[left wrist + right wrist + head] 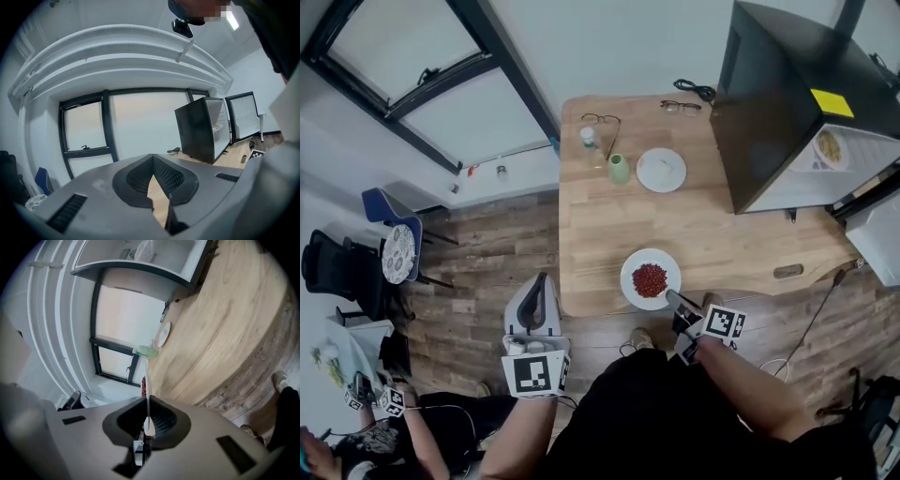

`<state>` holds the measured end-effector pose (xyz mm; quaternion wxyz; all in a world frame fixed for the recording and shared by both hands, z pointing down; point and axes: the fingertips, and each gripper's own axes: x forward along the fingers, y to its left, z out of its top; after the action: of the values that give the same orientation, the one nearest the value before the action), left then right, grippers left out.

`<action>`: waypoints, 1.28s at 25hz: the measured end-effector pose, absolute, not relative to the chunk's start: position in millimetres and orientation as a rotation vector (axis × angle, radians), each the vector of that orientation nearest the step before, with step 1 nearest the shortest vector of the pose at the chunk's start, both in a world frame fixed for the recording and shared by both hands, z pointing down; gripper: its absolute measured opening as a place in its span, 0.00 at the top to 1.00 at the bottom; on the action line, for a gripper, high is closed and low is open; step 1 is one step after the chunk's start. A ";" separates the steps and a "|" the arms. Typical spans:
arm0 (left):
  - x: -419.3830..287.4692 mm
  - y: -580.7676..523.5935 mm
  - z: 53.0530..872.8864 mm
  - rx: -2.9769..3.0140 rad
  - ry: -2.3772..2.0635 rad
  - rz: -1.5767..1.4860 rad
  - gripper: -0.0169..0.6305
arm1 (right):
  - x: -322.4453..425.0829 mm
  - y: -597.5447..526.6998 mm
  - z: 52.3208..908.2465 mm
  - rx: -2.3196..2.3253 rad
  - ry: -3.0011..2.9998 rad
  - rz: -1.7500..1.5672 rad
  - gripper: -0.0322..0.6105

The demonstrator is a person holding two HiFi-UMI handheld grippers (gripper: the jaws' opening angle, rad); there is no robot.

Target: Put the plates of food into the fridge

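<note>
A white plate of red food (650, 278) sits at the near edge of the wooden table (609, 225). My right gripper (673, 298) is shut on its near rim. In the right gripper view the plate (147, 380) shows edge-on as a thin white line pinched between the jaws of that gripper (147, 399). A second white plate with pale food (661, 170) lies further back. The black fridge (778, 94) stands at the table's right with its door open and a plate of yellowish food (830, 145) inside. My left gripper (541, 281) hangs shut and empty off the table's left front edge.
A green cup (619, 169) and a small bottle (589, 141) stand beside the far plate. Two pairs of glasses (600, 119) and a black cable (694, 89) lie at the back of the table. Chairs (389, 244) stand on the floor to the left.
</note>
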<state>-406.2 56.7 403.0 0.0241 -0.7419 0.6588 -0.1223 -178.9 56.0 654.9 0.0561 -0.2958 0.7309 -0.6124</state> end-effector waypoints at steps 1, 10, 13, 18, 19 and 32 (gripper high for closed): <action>-397.8 52.3 403.0 -2.309 2.024 -0.373 0.97 | -169.9 52.9 650.8 -0.907 2.212 -1.844 0.90; -310.6 3.1 387.1 -2.400 1.880 -0.302 0.97 | -77.8 29.3 632.8 -1.040 2.137 -1.764 0.90; -284.9 -11.4 383.6 -2.425 1.841 -0.286 0.97 | -51.3 20.3 626.1 -1.058 2.126 -1.741 0.90; -243.3 -35.1 381.1 -2.468 1.784 -0.280 0.97 | -11.0 -1.9 610.0 -1.055 2.086 -1.677 0.90; -234.7 -40.1 379.9 -2.474 1.771 -0.277 0.97 | -1.5 -5.4 609.7 -1.074 2.078 -1.673 0.90; -142.3 -104.9 368.9 -2.500 1.705 -0.235 0.97 | 97.5 -45.4 606.3 -1.133 2.033 -1.654 0.90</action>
<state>-142.3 -104.9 368.9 0.0530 -0.8226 0.5609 -0.0772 97.5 -45.4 606.3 0.1428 -0.3927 0.7047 -0.5734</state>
